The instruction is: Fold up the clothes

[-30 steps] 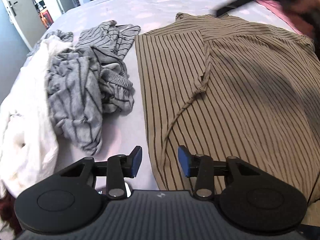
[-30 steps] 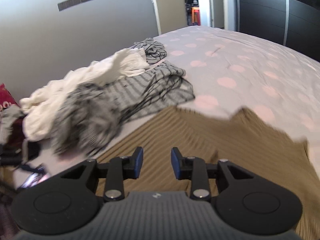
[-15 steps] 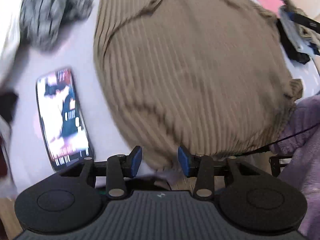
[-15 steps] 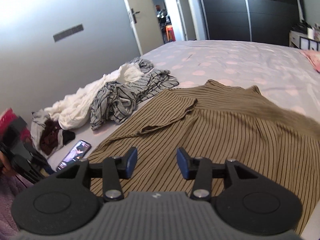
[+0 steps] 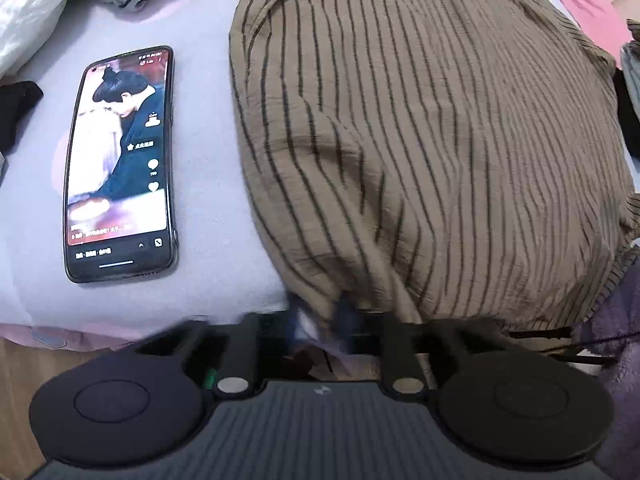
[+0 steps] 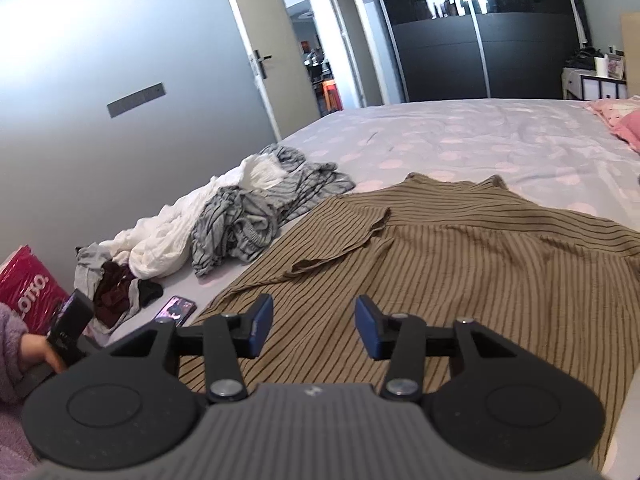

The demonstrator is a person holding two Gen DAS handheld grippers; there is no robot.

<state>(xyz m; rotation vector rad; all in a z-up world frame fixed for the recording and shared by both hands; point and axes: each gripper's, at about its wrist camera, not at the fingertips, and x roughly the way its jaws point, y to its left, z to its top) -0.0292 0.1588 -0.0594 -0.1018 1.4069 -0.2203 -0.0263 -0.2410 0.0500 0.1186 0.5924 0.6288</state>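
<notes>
Our brown striped shirt [image 6: 460,264] lies spread flat on the bed [image 6: 480,140], hem at the near edge. We judge our left gripper [image 5: 324,316] is pinching that hem, though blur hides the grip; our right gripper [image 6: 314,326] hovers open. The phone [image 5: 120,164] crowds the left; far bed is free.

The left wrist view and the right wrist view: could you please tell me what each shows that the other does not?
Only the left wrist view shows the left gripper blurred at the hem of the brown striped shirt; whether it is shut is unclear.

Only the right wrist view shows the open right gripper, the doorway, the dark wardrobe and a hand.

Both show the shirt, the lit phone, the grey striped clothes and the white garment.
</notes>
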